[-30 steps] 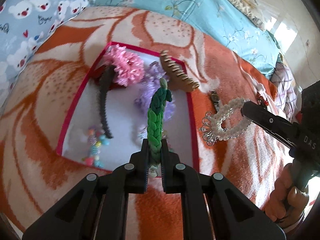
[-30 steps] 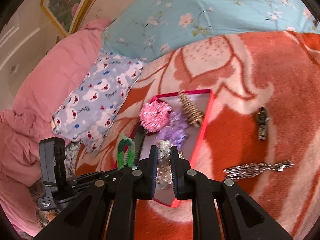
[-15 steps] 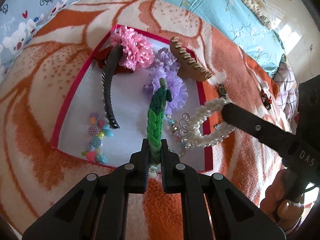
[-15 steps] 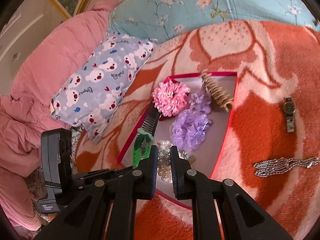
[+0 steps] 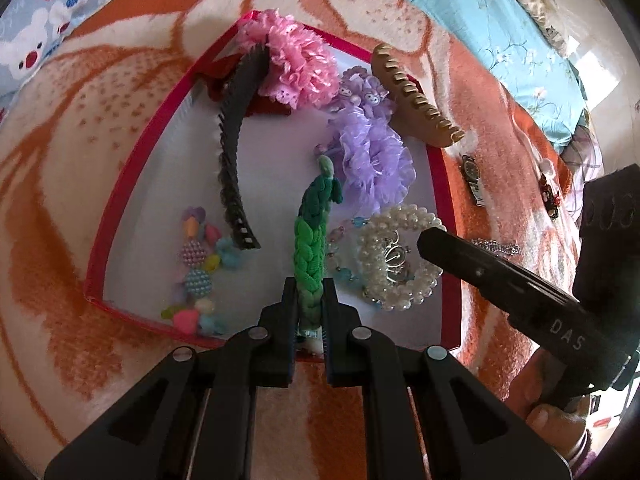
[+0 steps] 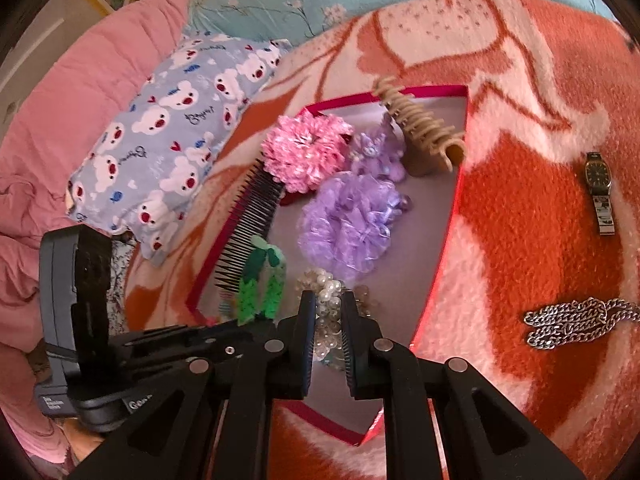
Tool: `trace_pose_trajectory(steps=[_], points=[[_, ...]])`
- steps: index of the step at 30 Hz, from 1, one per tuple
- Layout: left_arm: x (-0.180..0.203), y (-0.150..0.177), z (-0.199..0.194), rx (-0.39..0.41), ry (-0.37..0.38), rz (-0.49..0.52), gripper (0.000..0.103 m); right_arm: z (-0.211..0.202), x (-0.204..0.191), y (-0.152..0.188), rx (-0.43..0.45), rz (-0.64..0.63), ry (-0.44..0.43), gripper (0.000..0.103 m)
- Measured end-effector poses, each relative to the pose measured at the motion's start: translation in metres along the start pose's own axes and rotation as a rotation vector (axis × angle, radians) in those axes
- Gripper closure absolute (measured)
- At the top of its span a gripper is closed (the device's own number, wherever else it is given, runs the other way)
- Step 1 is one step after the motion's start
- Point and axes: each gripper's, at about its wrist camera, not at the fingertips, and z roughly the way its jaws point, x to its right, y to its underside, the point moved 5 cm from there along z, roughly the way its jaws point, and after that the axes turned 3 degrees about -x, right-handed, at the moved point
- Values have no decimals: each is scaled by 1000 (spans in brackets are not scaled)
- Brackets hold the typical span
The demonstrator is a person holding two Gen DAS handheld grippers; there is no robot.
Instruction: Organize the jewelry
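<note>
Pearl bracelet (image 5: 400,258) over the red-rimmed tray (image 5: 134,184), between the fingers of my right tool (image 6: 327,332).
My left tool (image 5: 311,312) is closed on the green braided band (image 5: 311,240), just left of the pearls; my right tool grips them.

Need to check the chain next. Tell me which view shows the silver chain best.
The right wrist view: the silver chain lies whole and unobstructed on the orange blanket, outside the red tray. The left wrist view shows only a sliver behind the right gripper's finger.
</note>
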Motion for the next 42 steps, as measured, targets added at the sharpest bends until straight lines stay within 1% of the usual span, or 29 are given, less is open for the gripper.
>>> trace_pose_trajectory(steps=[6,10,12,20,23,27,30,31,32,33,34,35,39,42], points=[[1,1,1,-5,-17,13,95,7,6,-1,-17,13,7,91],[2,0,2,-13,-22,12,94,11,8,0,-28,24,4,87],[2,0,1,-14,-26,13,94,11,10,0,-26,32,-2,86],[2,0,1,-13,-38,15,83,5,10,-3,-14,34,-6,84],[3,0,0,-10,-44,17,82,3,12,-3,-11,41,-11,80],[3,1,-1,-9,-53,18,81,1,11,-3,-6,40,-13,80],[5,2,-4,0,-52,16,74,-1,9,-3,-2,37,-13,79],[5,3,-6,3,-52,16,70,-1,9,-3,-2,38,-14,79],[6,3,-8,10,-51,19,65,-2,9,-3,-2,38,-15,76],[7,4,-11,17,-53,22,64,-4,9,-3,1,39,-15,73],[8,5,-13,23,-57,25,61,-6,8,-3,6,39,-18,67],[8,6,-15,29,-61,27,60,-9,7,-3,12,36,-23,64],[7,10,-25,50,-65,27,60,-21,3,-5,32,22,-27,63],[5,13,-31,62,-65,22,60,-29,1,-4,46,7,-17,59]])
